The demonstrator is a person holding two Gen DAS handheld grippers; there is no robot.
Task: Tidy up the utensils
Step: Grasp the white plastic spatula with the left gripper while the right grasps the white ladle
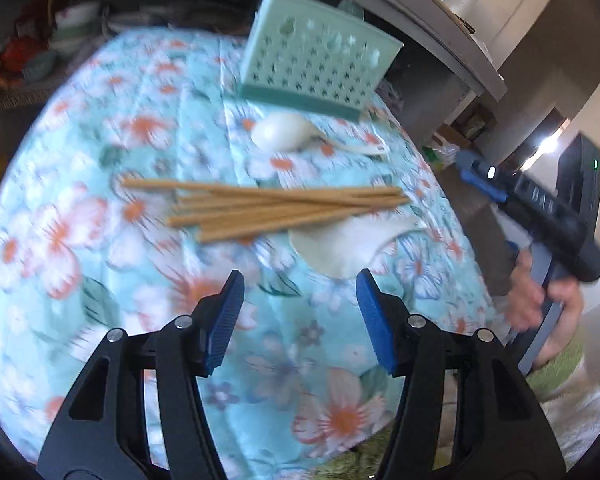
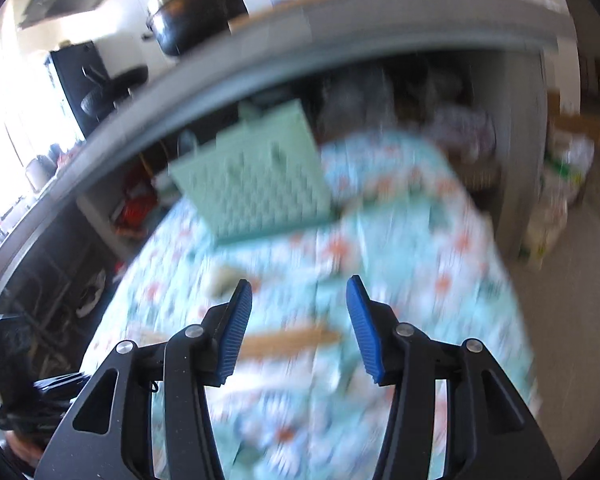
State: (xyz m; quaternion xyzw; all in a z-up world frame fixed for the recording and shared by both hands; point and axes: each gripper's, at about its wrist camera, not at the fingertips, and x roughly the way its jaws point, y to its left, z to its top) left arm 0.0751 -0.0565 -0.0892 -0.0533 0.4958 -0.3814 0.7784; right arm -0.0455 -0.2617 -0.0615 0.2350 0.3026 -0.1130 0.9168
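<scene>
Though blurred rightward, left view shows spoons (image 1: 284, 134) beside chopsticks (image 1: 268, 208).

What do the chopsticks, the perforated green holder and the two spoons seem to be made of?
Chopsticks: bamboo or light wood, judging by the matte tan colour and straight, thin sticks. Green holder: plastic, with moulded star-shaped cut-outs and an even pastel colour. Spoons: white with a smooth sheen, so ceramic or melamine; blur leaves it open.
</scene>
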